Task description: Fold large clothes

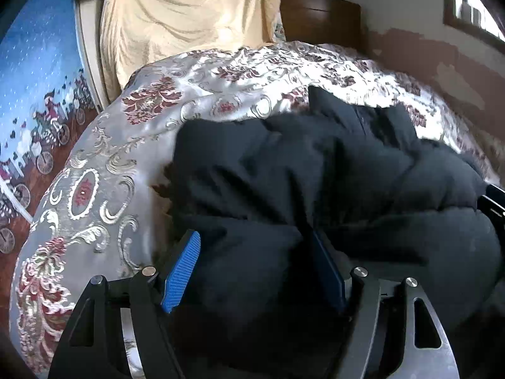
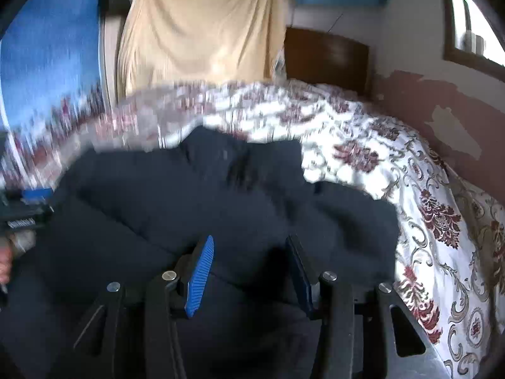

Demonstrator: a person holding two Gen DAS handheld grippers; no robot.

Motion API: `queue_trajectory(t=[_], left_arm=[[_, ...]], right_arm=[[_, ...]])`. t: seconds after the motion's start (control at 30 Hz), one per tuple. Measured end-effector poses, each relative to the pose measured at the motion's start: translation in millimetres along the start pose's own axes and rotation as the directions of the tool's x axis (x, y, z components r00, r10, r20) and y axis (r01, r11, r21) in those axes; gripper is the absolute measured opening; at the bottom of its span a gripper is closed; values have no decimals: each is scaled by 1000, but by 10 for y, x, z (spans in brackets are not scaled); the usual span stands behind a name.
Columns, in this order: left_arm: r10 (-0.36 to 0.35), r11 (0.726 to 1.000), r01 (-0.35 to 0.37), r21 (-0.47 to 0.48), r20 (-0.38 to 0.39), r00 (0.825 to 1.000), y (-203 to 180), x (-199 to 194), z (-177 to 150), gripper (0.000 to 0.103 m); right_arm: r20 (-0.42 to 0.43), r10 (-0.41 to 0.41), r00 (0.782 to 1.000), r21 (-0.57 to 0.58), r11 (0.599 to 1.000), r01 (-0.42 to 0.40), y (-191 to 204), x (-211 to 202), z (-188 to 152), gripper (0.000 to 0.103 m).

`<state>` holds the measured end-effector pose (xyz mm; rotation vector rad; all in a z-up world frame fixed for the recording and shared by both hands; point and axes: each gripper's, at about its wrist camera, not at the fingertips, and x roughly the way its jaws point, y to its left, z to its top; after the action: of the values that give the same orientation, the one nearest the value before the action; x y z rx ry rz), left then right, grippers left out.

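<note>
Across bed, grey-white floral brocade bedspread (image 1: 104,170) spreads; cream draped cloth (image 1: 189,15) at 12 o'clock, dark wooden headboard (image 1: 318,15) at 1. Bulky black padded garment (image 1: 315,183) heaped at centre. Left gripper (image 1: 252,271) spread wide, garment bulging between blue pads. Right gripper (image 2: 249,271) likewise spread, straddling garment fold; view blurred.
</note>
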<state>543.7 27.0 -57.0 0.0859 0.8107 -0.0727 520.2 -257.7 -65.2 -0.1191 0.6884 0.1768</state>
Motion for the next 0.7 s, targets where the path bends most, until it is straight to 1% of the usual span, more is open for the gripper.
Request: queue_trajectory(t=[0.07,0.1,0.17,0.23,0.27,0.33,0.4,0.5,0.7], left_arm=[[-6,1000,7,-9,11,1000,-4,81,-47,72],[-15,1000,15,-17,10,1000,10,129,-43,74],[-43,998,43,-51,4,999,58,215,-50,78],[-69,994,69,-90,1,998,112,293,-64,86],[-77,992,77,-105,3,997,130,312,-78,87],[-90,987,91,-131,9,996,167,342,-107,93],[-102,983,103,-151,12,995,195,361,-123,97],[-110,980,110,-169,9,994,216,399,-144,99],[-110,978,110,-178,11,994,217,398,-173,101]], right_arm=[[-19,33,999,46,998,-32,-79,157,-114,46],[-22,46,999,68,997,-45,-85,187,-117,47],[-24,70,997,107,992,-67,-184,269,-188,49],[-27,97,995,134,987,-92,-229,366,-215,49],[-30,100,994,142,985,-95,-242,418,-178,49],[-30,106,994,151,983,-100,-228,464,-213,49],[-28,98,995,146,985,-93,-202,487,-236,49],[-34,90,995,142,986,-84,-182,544,-244,49],[-41,108,993,153,983,-100,-230,611,-267,49]])
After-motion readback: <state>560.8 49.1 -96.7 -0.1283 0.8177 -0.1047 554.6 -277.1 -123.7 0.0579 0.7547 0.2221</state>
